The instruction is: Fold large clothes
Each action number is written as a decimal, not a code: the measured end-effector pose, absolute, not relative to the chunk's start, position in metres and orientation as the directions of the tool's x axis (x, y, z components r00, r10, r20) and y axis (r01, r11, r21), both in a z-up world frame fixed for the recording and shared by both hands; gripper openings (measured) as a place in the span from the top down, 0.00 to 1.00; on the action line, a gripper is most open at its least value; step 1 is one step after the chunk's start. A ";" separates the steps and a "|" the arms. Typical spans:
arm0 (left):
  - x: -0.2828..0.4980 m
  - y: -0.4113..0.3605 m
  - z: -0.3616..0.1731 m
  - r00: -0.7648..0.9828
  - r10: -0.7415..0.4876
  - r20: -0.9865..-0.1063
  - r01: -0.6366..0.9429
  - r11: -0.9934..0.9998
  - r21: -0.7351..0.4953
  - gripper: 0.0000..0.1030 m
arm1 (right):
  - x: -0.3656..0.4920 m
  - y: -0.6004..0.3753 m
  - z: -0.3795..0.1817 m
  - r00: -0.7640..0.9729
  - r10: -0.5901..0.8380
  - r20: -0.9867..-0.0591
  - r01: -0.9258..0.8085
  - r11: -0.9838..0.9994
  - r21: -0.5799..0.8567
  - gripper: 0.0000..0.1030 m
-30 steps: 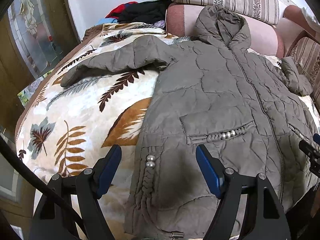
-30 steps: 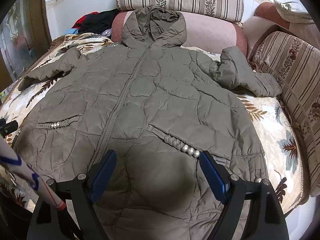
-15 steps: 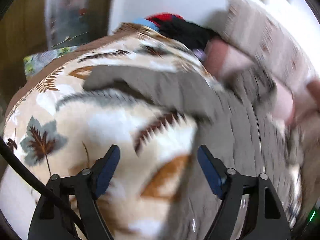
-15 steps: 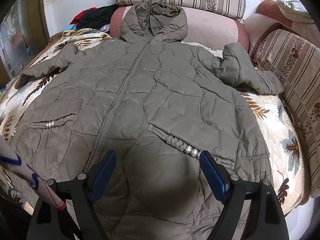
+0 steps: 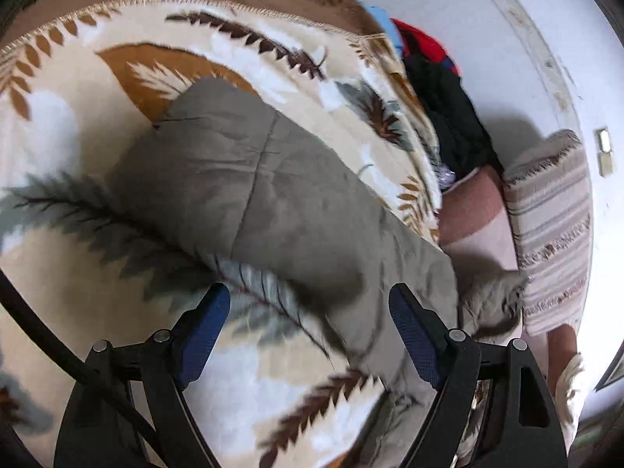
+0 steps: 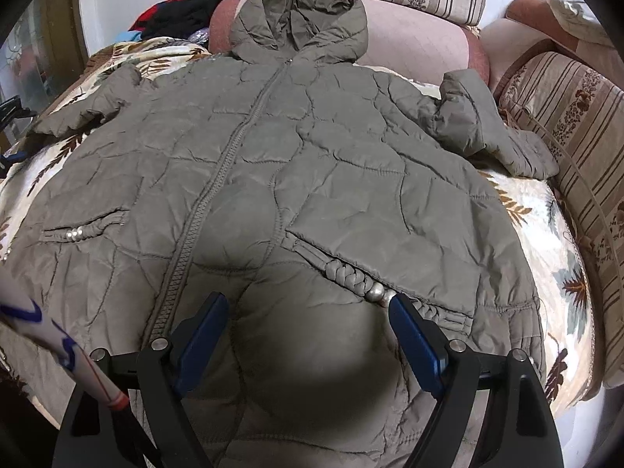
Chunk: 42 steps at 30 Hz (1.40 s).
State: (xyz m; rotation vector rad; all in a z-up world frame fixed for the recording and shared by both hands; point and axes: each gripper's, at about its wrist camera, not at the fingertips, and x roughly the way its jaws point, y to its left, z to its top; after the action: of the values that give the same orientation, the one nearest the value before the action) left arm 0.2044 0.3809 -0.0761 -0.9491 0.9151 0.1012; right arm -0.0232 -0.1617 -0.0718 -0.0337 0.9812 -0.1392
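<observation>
A large olive-grey quilted hooded jacket [image 6: 312, 179] lies spread front-up on a leaf-patterned blanket [image 6: 546, 257], hood toward the sofa back. Its left sleeve [image 5: 249, 195] stretches across the blanket in the left wrist view. My left gripper [image 5: 310, 323] is open and empty, hovering just above that sleeve's lower edge. My right gripper [image 6: 308, 331] is open and empty, low over the jacket's lower front, beside the beaded pocket trim [image 6: 370, 288]. The right sleeve [image 6: 487, 132] lies bunched by the striped cushion.
Striped sofa cushions [image 6: 577, 148] line the back and right side. A pile of dark, red and blue clothes [image 5: 440, 105] sits at the far corner by the white wall. The blanket's fringed edge [image 5: 195, 4] marks the left side.
My left gripper swung left from the jacket's lower hem to close over the left sleeve. My right gripper moved slightly forward and lower over the jacket. Both stayed open.
</observation>
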 end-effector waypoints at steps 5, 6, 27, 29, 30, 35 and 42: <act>0.229 0.403 -0.084 0.575 -0.271 -0.772 -0.527 0.598 -0.604 0.85 | -0.018 -0.163 -0.074 0.542 -0.140 -0.829 0.111 0.989 -0.095 0.14; 0.230 0.405 -0.077 0.562 -0.225 -0.796 -0.547 0.621 -0.562 0.85 | -0.018 -0.163 -0.074 0.542 -0.139 -0.829 0.111 0.989 -0.093 0.14; 0.222 0.093 0.046 0.581 -0.278 -0.765 0.071 0.953 -0.293 0.92 | -0.051 -0.210 -0.049 0.665 -0.065 -0.744 0.183 0.980 0.078 0.14; 0.219 0.050 0.034 0.537 -0.340 -0.772 0.143 0.938 -0.314 0.92 | -0.055 -0.220 -0.047 0.670 -0.065 -0.740 0.205 0.974 0.100 0.14; 0.217 0.030 0.026 0.510 -0.368 -0.778 0.171 0.929 -0.327 0.92 | -0.058 -0.224 -0.047 0.671 -0.065 -0.738 0.213 0.971 0.109 0.14; 0.204 -0.052 -0.020 0.390 -0.402 -0.829 0.271 0.910 -0.314 0.89 | -0.064 -0.244 -0.049 0.671 -0.070 -0.738 0.260 0.954 0.147 0.14; 0.170 -0.065 -0.031 0.324 -0.489 -0.810 0.326 0.861 -0.389 0.45 | -0.065 -0.256 -0.044 0.661 -0.074 -0.747 0.295 0.941 0.167 0.14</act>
State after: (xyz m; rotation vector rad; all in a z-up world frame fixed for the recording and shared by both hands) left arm 0.1703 -0.0651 -0.0306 -0.1657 1.1199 -0.5379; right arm -0.0650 -0.2563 -0.0443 0.2856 0.8255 -0.2119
